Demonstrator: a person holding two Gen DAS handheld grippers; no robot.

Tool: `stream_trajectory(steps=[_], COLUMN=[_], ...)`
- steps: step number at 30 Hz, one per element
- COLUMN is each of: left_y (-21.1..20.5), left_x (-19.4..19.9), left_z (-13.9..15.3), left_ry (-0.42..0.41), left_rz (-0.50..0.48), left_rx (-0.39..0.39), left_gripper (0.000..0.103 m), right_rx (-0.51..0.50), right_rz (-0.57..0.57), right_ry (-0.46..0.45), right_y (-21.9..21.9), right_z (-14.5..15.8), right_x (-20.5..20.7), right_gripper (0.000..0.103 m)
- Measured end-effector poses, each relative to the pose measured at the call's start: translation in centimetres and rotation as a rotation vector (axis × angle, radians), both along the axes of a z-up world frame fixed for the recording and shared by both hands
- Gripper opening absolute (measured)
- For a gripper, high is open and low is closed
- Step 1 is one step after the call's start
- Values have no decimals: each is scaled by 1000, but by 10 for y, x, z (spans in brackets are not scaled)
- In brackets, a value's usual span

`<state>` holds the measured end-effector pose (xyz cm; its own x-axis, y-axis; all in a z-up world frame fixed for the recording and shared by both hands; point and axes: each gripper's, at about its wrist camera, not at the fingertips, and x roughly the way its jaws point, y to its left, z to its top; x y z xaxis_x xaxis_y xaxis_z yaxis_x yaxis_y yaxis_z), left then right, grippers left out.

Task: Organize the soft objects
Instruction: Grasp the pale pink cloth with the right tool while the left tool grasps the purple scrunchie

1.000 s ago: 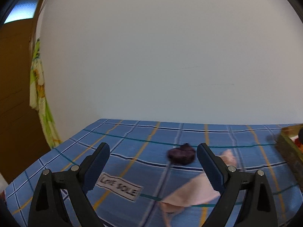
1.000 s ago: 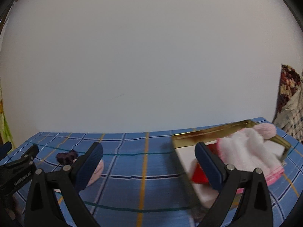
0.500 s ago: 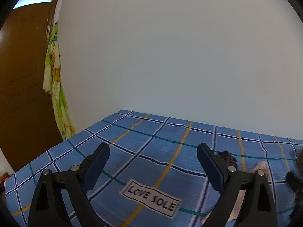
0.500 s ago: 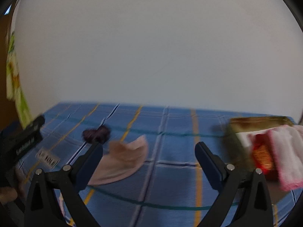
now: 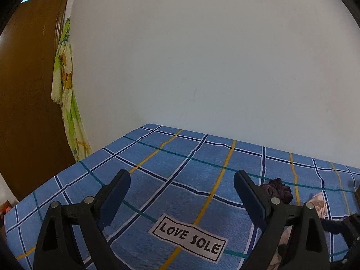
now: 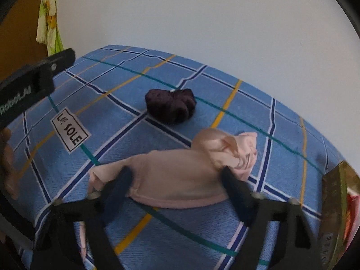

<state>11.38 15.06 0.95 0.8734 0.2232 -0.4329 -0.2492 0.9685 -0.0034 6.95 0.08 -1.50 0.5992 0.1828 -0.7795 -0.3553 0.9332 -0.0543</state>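
Dropping from its level view of half a second ago, my right tool (image 6: pixel 175 177) now hangs low over the pink cloth (image 6: pixel 180 171), jaws spread wide to either side of it, gripping nothing; contact with the cloth I cannot tell. My left tool (image 5: pixel 182 186) is equally spread and empty above the blue plaid sheet (image 5: pixel 191 171) near the one "LOVE SOLE" label (image 5: pixel 189 238). One dark purple scrunchie (image 6: pixel 171 105) lies just beyond the single pink cloth. One gold-rimmed box (image 6: pixel 335 204) sits at the right edge.
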Motion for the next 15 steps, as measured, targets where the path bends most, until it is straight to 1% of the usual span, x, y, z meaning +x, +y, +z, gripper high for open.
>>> stream_trajectory(steps=[1,2,3,4,5,9,11,12,15], left_y=[0,0,1,0,1,-1,-3,-4,-13], left_x=[0,0,0,0,0,-2,-3,-3,-2], left_z=[0,0,0,0,0,0,0,0,-1], left_ry=[0,1,3,5,7,0,-2,-1,21], left_rz=[-2,-3,-5,-7,-11,-19,-47,-65,-147], left_rx=[0,-1,-3,-5,-8,-13,-18,-23,-60], left_gripper=[95,95,95,95,95,95,95,95,95], right_rx=[34,38,37,36,41,199,278,294,289], right_rz=[10,6,4,-5,-19,-62,-102,-120,-201], right_ry=[19,15,8,6,7,28,-44,-92,-255], right_y=[-4,-8,-11,-15,-20,-49,-67,-72,-89], right_z=[0,0,1,2,3,6,20,25,47], right_x=[0,-1,-2,-4,-5,-6,-12,-16,-35], right_gripper=[62,50,40,19,13,10,10,10,10])
